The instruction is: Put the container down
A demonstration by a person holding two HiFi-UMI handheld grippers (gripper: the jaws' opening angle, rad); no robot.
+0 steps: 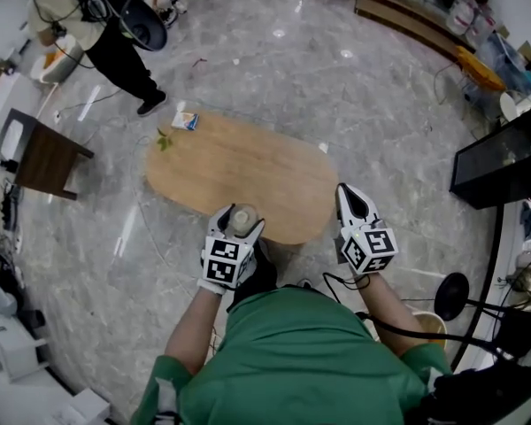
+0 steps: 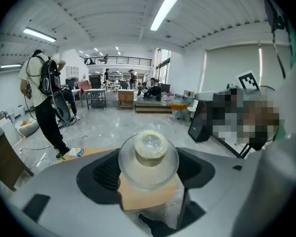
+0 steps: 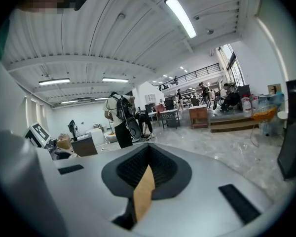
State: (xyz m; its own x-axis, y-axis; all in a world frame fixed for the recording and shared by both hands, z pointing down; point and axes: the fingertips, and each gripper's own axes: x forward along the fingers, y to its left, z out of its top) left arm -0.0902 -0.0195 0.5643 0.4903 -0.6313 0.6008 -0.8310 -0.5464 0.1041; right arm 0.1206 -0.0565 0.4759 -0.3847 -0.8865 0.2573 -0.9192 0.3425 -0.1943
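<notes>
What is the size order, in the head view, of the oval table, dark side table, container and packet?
1. Oval table
2. Dark side table
3. Container and packet: alike; the first is nearer the camera.

I see an oval wooden bench [image 1: 248,180] on marble floor [image 1: 336,87], a small packet [image 1: 185,120] and green sprig [image 1: 164,140] at its 10 o'clock edge, a person [image 1: 115,47] standing at 11, a dark side table [image 1: 44,158] at 9.

The container [image 2: 148,163] is clear (cream lid [image 2: 150,145]), the table [image 1: 248,171] tan.
</notes>
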